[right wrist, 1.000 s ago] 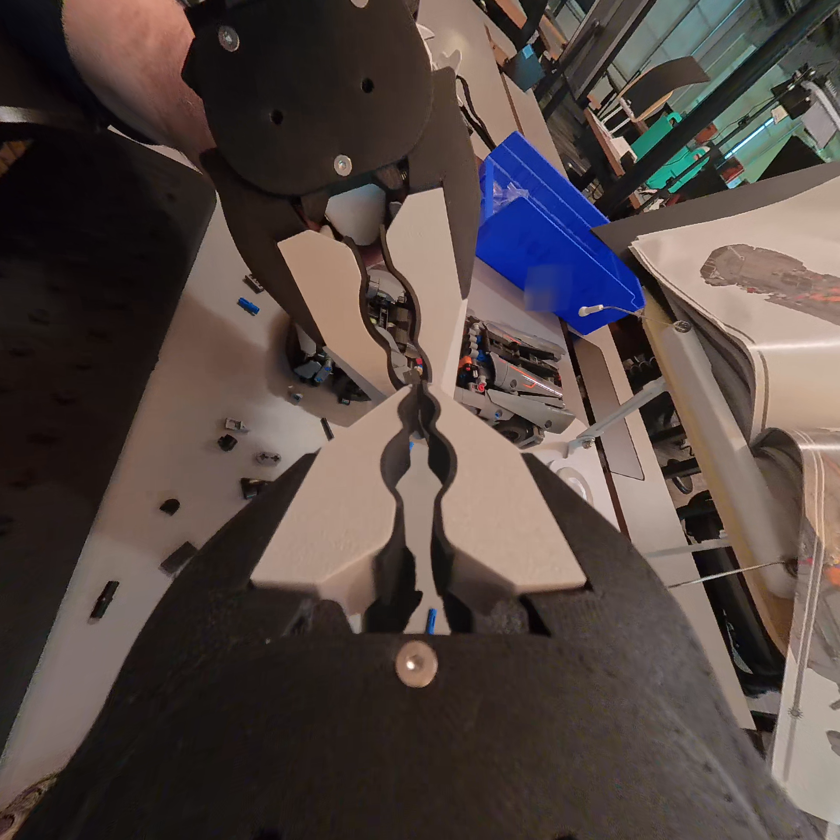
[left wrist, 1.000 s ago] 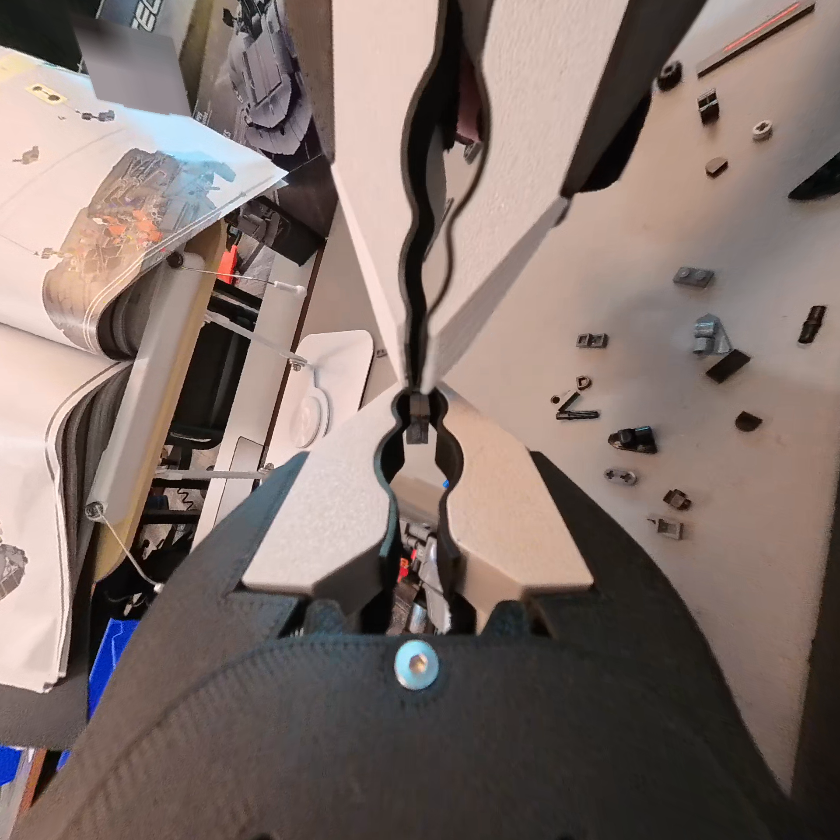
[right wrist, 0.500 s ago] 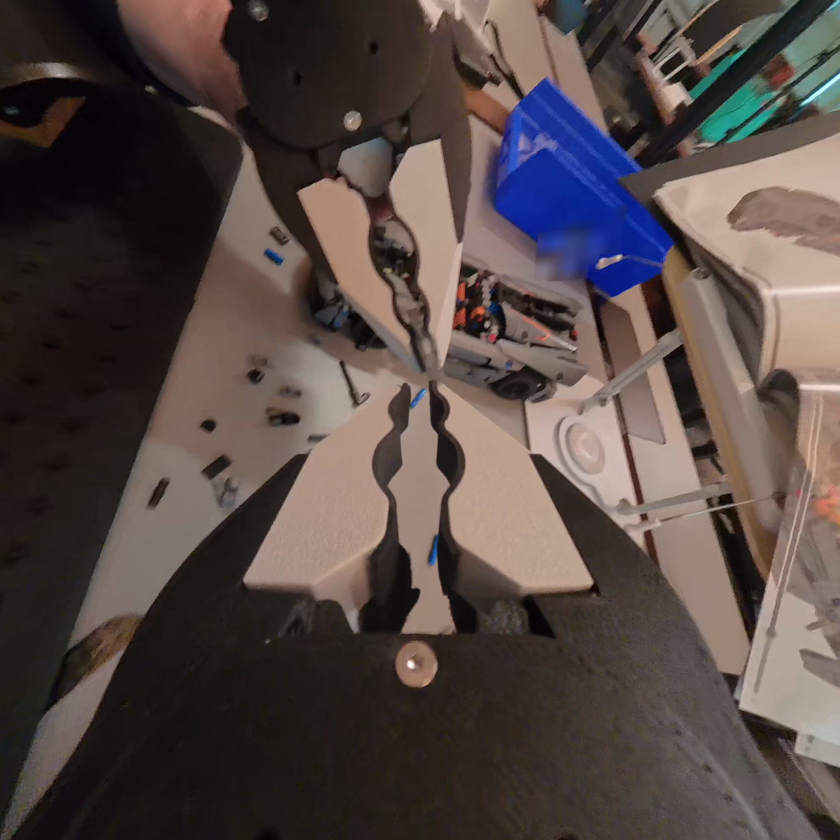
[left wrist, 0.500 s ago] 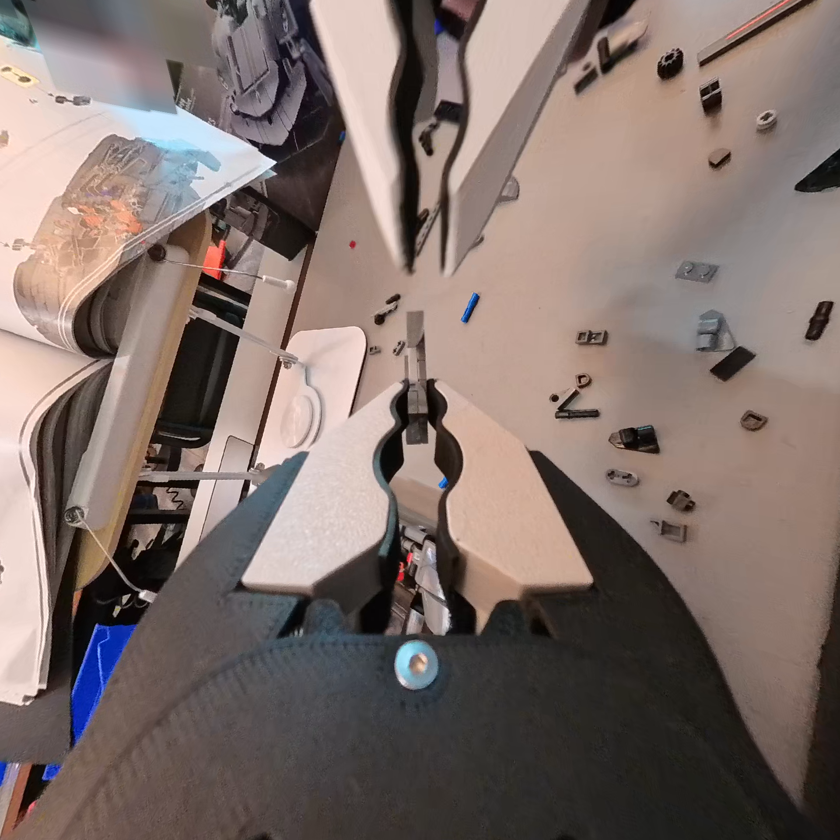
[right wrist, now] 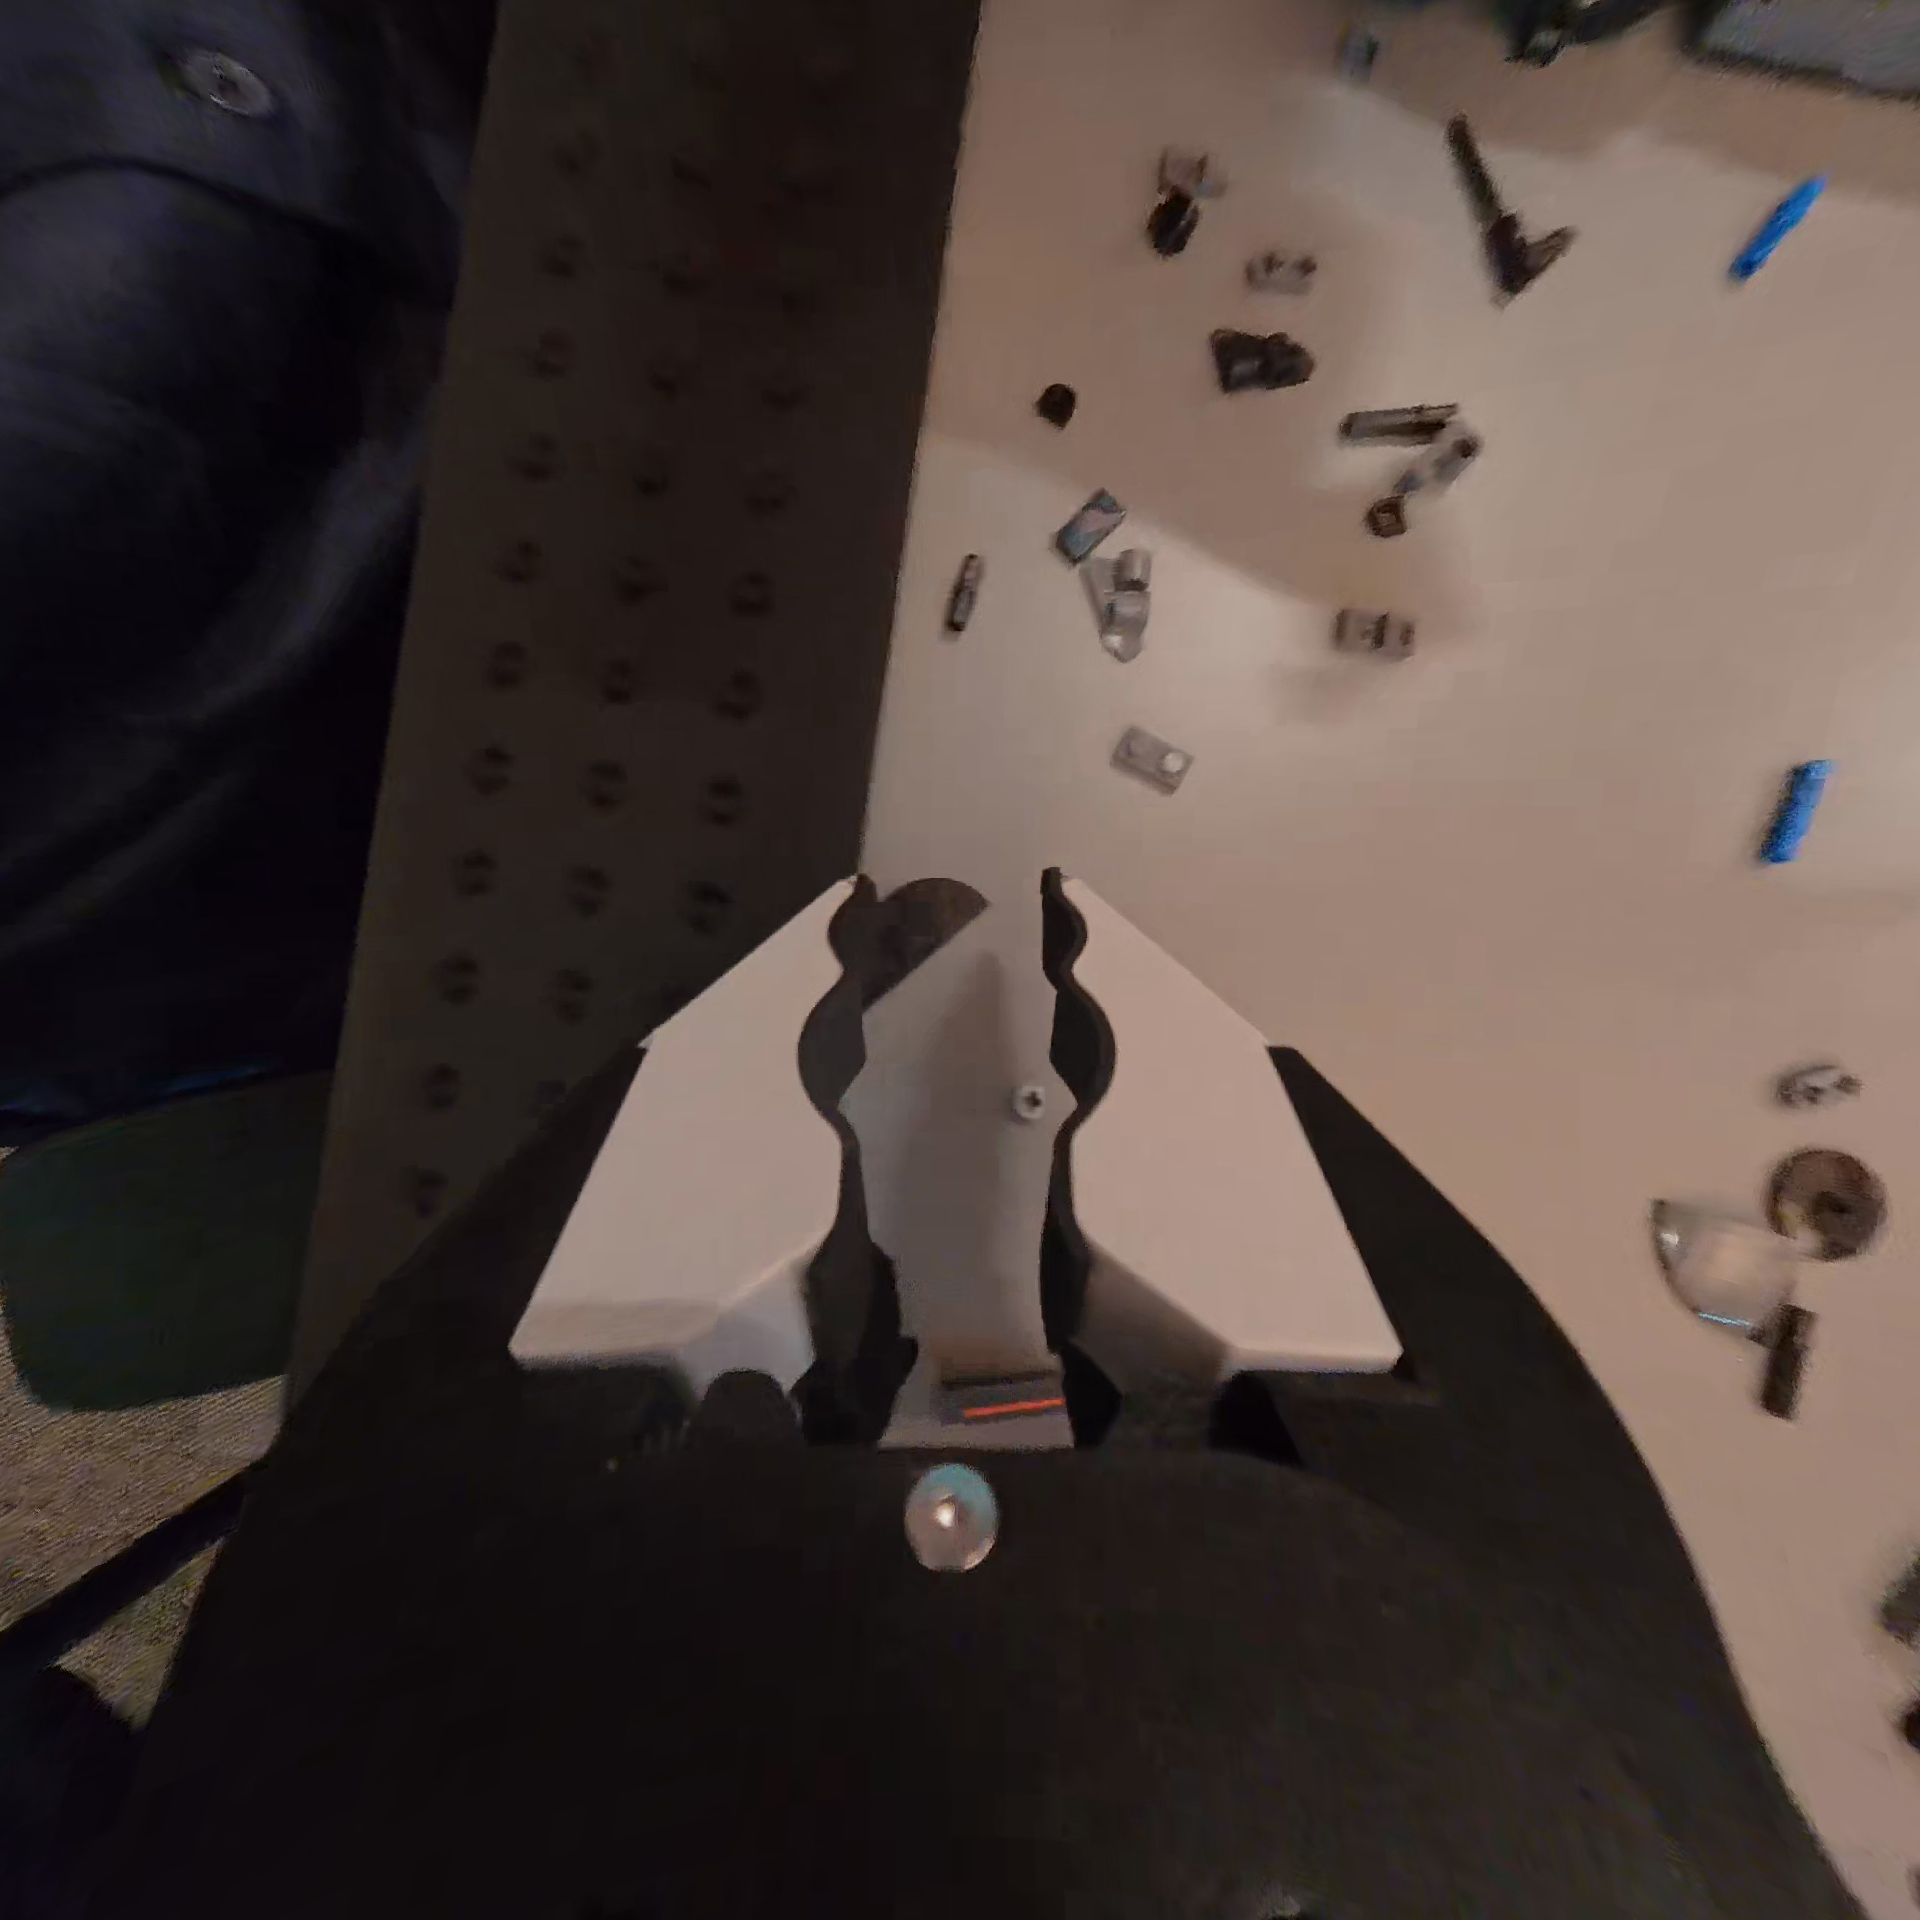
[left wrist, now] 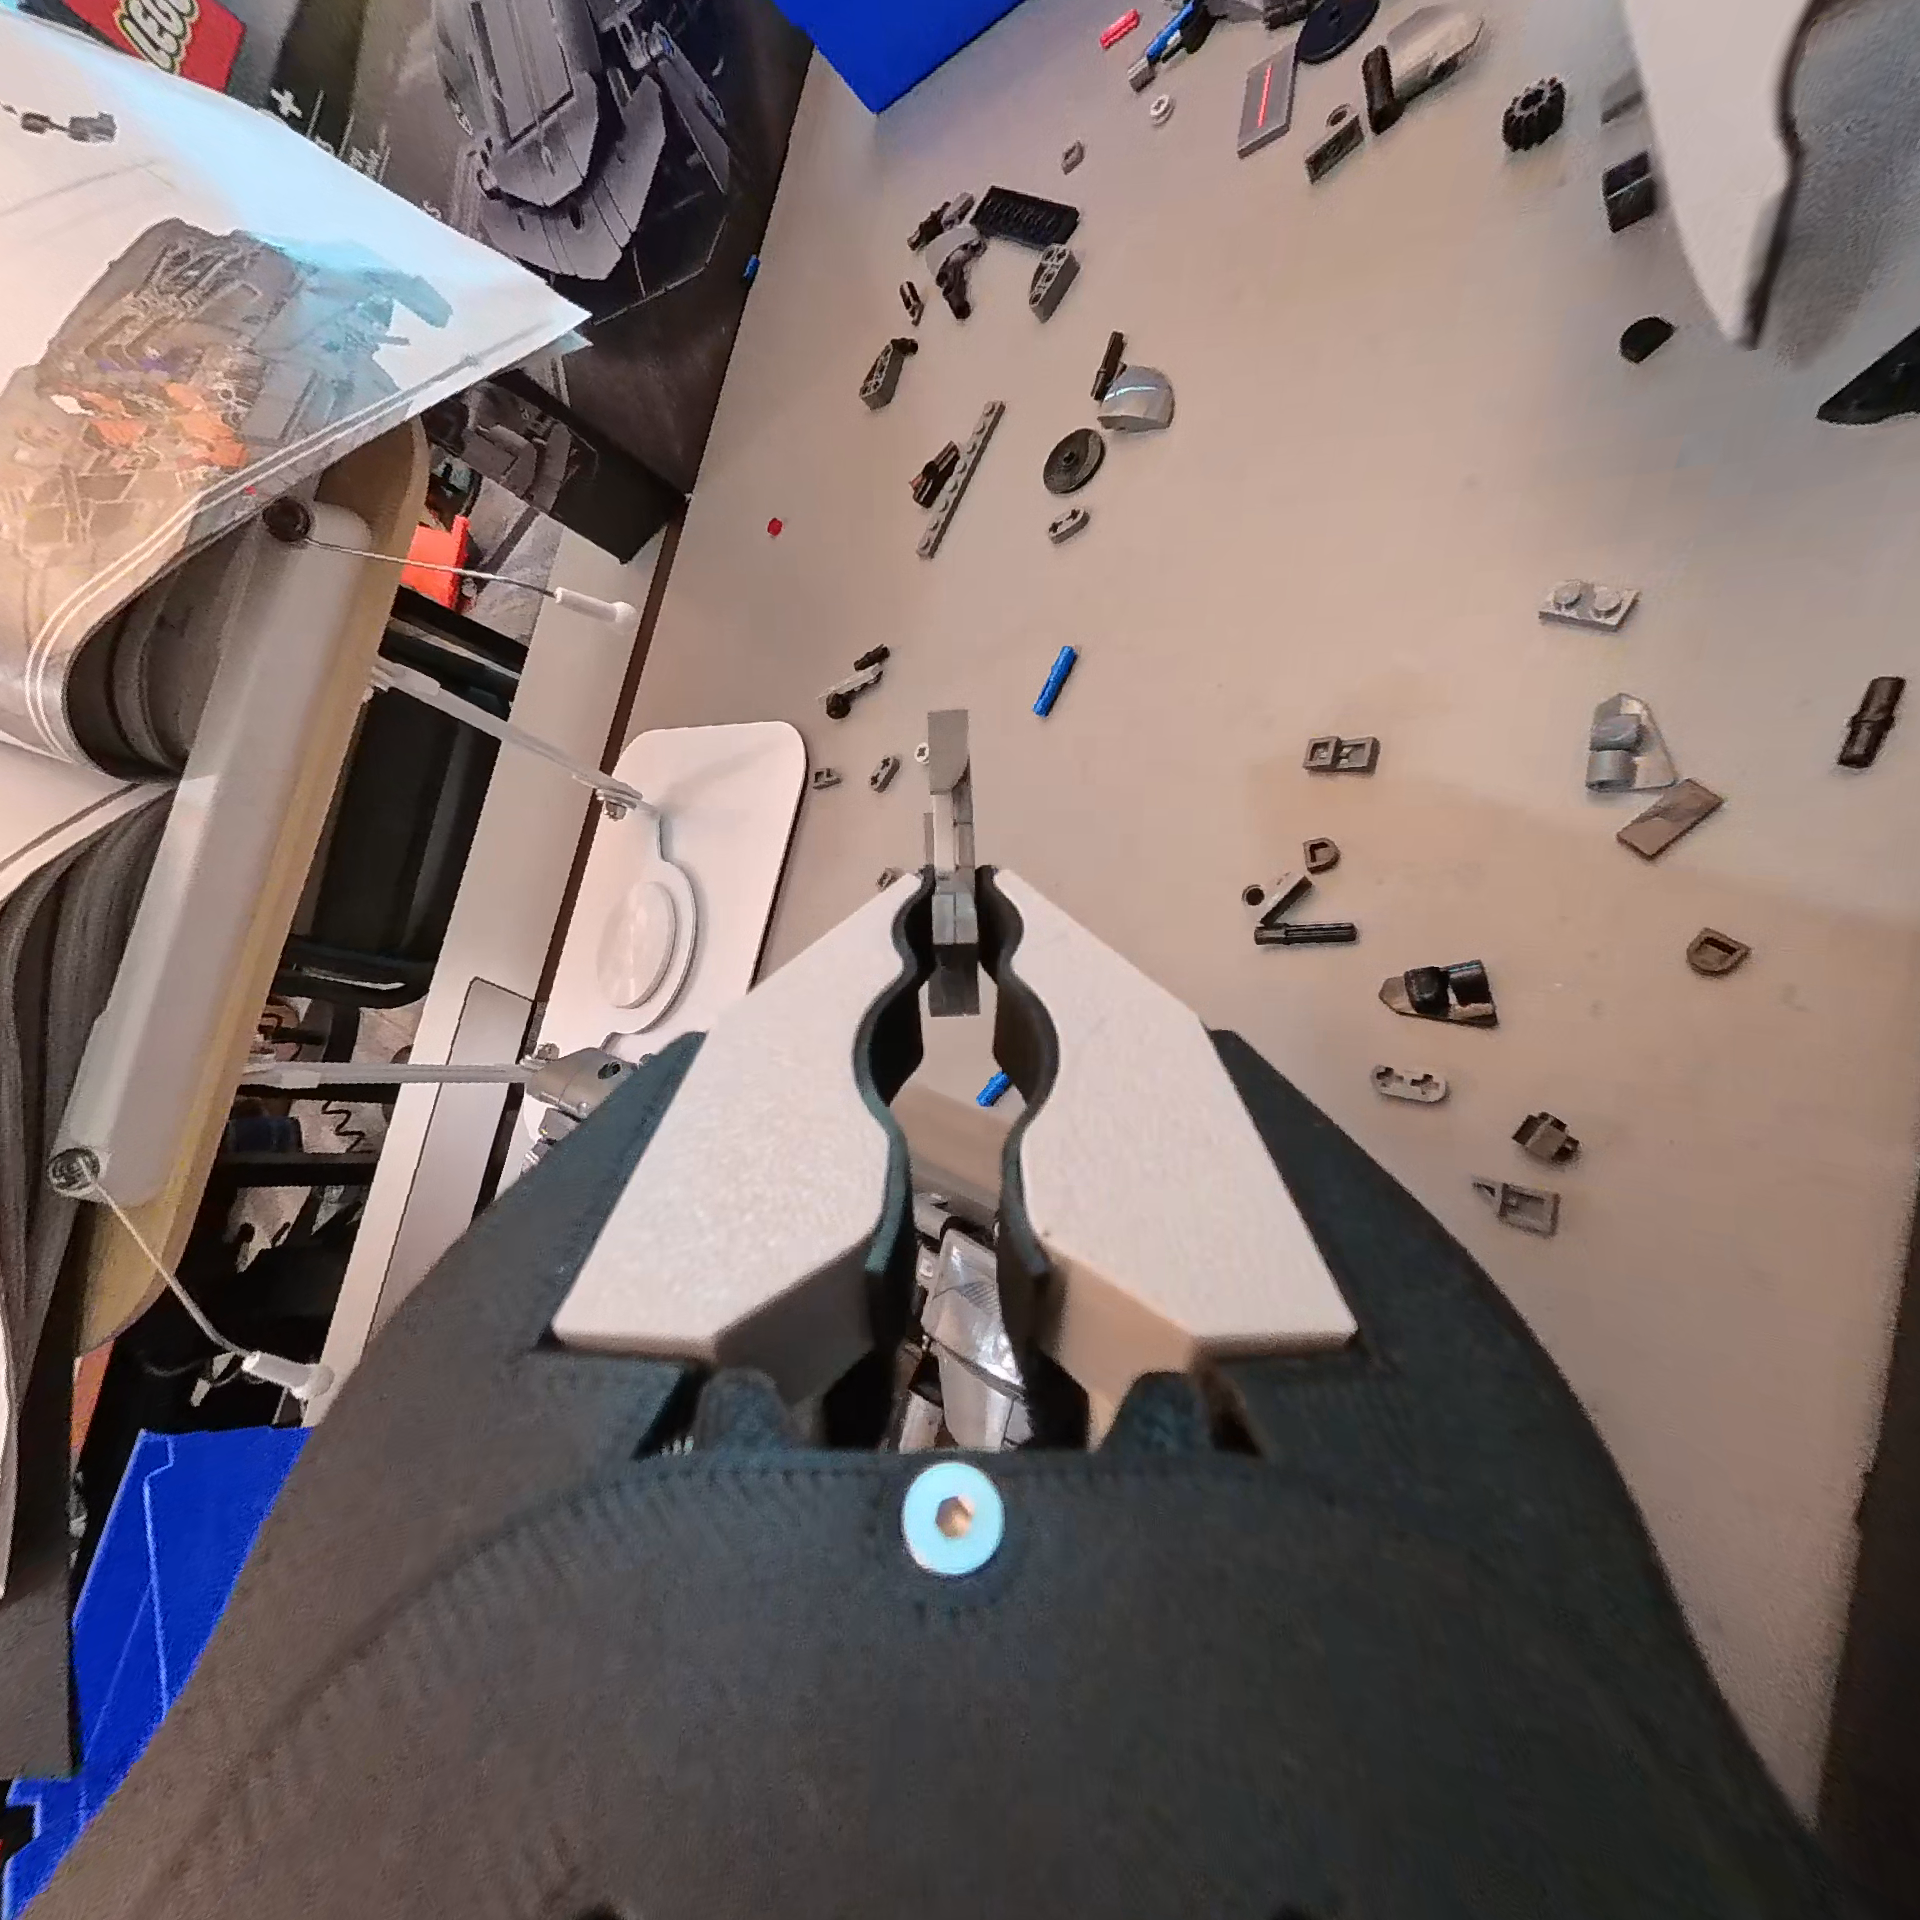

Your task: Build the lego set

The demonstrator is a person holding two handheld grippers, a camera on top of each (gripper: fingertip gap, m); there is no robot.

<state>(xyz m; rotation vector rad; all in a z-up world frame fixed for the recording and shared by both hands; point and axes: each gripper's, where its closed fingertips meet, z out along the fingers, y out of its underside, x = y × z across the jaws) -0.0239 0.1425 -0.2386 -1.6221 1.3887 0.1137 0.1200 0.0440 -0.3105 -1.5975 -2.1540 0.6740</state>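
Observation:
My left gripper [left wrist: 951, 878] is shut on a small grey lego assembly [left wrist: 948, 758] that sticks out past its tips, held above the beige table [left wrist: 1403, 540]. My right gripper [right wrist: 954, 891] is open and empty, low over the table [right wrist: 1455, 987] near its edge. A small dark half-round piece [right wrist: 920, 925] lies just beyond its left tip, and a tiny grey round piece [right wrist: 1029, 1101] shows between its jaws. One white finger of the right gripper [left wrist: 1714, 156] shows at the top right of the left wrist view. Several loose grey, black and blue pieces lie scattered on the table.
An open instruction booklet [left wrist: 208, 343] on a stand is at the left, with the lego box [left wrist: 582, 156] behind it. A blue bin [left wrist: 156, 1558] sits at the lower left. A dark perforated strip [right wrist: 644, 520] runs along the table edge in the right wrist view. The tips of one gripper are about 20 cm away from the tips of the other.
The right gripper pulled away from the left gripper's piece, opened wider and swung over to the loose pieces near the table edge. The left gripper still holds the grey assembly.

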